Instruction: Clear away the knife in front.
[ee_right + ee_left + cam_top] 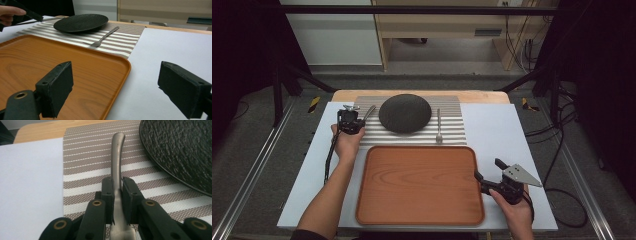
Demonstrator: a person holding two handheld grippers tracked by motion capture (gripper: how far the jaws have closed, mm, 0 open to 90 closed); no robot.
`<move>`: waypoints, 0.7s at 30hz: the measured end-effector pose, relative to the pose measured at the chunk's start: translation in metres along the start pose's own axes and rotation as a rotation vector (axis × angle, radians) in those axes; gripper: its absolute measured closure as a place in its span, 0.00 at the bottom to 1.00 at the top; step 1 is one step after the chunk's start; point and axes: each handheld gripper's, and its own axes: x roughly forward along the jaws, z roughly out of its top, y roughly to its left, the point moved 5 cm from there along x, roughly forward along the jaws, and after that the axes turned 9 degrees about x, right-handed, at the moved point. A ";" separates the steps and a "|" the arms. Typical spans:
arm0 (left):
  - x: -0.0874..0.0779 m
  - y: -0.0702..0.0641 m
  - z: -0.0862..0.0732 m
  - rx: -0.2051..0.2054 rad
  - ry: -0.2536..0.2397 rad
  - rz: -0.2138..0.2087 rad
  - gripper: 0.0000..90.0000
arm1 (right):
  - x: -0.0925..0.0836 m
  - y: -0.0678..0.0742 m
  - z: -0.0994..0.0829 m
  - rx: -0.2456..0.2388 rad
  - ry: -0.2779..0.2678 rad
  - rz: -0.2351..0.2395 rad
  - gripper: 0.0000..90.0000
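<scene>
I see my left gripper point(117, 202) clamped on a dull metal utensil handle point(117, 162), slim and curved, lying along the striped woven placemat point(87, 170) just beside the pebbled black plate point(180, 150). My right gripper point(115, 90) gapes wide over the smooth wooden tray's point(62, 65) rim; a fork point(103, 37) lies farther off on the mat

Slim metal knife point(116, 165) lying lengthwise on striped placemat point(87, 165), beside plate point(180, 147).

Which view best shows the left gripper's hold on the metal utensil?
Left gripper view: the fingers clamp the metal utensil by its handle. High view shows the left gripper small at the placemat's left edge; right gripper view shows it distant, top left.
</scene>
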 end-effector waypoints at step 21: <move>-0.095 -0.046 -0.016 -0.065 -0.125 0.013 0.89 | 0.000 -0.002 0.000 0.031 -0.013 0.040 0.14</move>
